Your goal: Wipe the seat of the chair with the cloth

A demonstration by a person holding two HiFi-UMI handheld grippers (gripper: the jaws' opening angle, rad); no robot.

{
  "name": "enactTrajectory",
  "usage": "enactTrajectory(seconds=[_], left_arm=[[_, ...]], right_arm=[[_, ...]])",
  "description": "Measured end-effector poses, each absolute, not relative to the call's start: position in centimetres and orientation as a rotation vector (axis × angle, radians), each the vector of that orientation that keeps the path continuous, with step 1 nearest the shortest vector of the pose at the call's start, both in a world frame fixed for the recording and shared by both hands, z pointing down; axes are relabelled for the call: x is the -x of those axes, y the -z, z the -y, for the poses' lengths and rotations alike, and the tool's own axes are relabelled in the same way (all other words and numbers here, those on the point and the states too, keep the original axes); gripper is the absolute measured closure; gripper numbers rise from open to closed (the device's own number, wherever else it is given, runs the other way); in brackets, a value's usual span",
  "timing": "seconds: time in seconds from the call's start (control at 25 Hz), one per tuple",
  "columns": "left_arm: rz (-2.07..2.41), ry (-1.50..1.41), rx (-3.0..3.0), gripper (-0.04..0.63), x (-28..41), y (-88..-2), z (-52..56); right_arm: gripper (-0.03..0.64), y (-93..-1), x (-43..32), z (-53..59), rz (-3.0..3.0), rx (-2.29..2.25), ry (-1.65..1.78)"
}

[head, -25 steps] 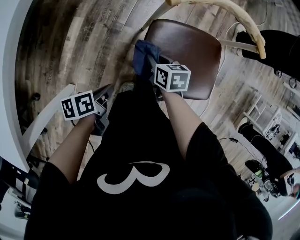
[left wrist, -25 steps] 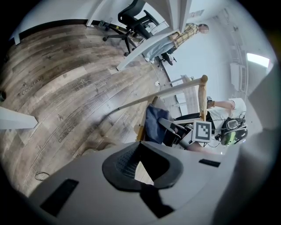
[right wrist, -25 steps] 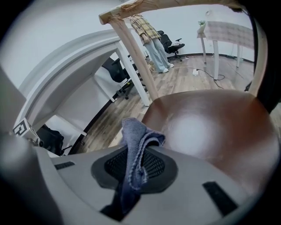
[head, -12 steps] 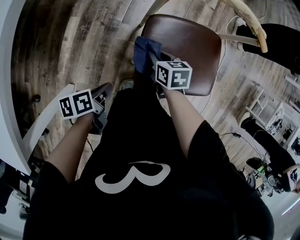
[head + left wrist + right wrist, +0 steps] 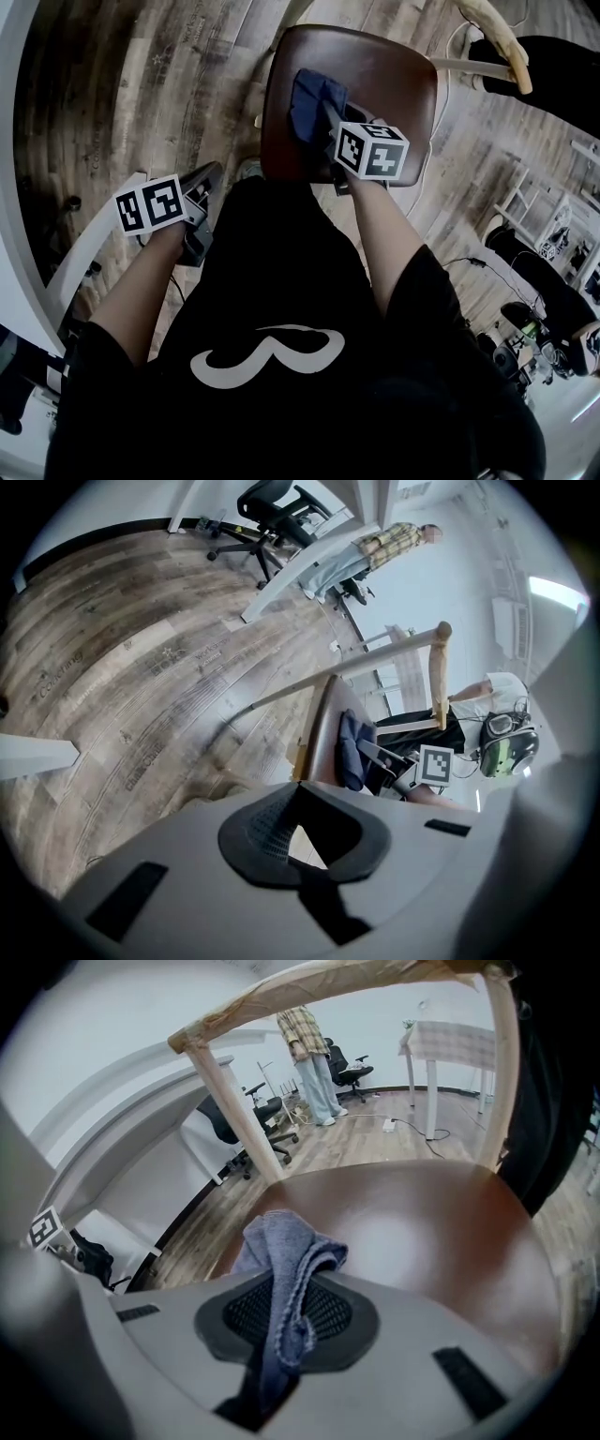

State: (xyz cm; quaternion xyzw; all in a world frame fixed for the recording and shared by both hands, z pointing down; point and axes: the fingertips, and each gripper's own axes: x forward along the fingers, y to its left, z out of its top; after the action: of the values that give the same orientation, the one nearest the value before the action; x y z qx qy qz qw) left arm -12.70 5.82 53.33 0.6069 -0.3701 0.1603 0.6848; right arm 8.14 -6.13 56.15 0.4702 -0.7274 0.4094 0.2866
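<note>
Over the seat [image 5: 380, 75], right gripper [image 5: 281, 1330] jaws pinch the cloth [image 5: 281, 1241]; left gripper [image 5: 298, 834] jaws closed.

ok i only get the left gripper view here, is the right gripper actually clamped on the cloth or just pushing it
Observer: Clamped. The right gripper view shows the blue cloth pinched between the jaws of the right gripper, with its bunched end sticking out in front.
Operator: where over the seat is it
Observer: In the head view it is left of the centre of the seat, and bare brown surface spreads to its right.
Operator: anything else on the seat
Observer: No. The right gripper view shows only bare seat ahead of the cloth.
</note>
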Motion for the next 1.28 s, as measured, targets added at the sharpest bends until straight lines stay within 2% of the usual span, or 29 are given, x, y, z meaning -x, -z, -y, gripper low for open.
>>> enactTrajectory(seconds=[0.76,1.28], left_arm=[[0.803,-0.428,-1.374,0.583,11.2,-53.8,-4.6],[0.773,-0.466,-1.373,0.583,10.0,-54.6,-5.1]], right_arm=[[0.561,-56.3,-23.4,5.1,1.77,-1.332,-0.85],[0.561,-56.2,-32.4,3.9,1.581,-1.54,-0.897]])
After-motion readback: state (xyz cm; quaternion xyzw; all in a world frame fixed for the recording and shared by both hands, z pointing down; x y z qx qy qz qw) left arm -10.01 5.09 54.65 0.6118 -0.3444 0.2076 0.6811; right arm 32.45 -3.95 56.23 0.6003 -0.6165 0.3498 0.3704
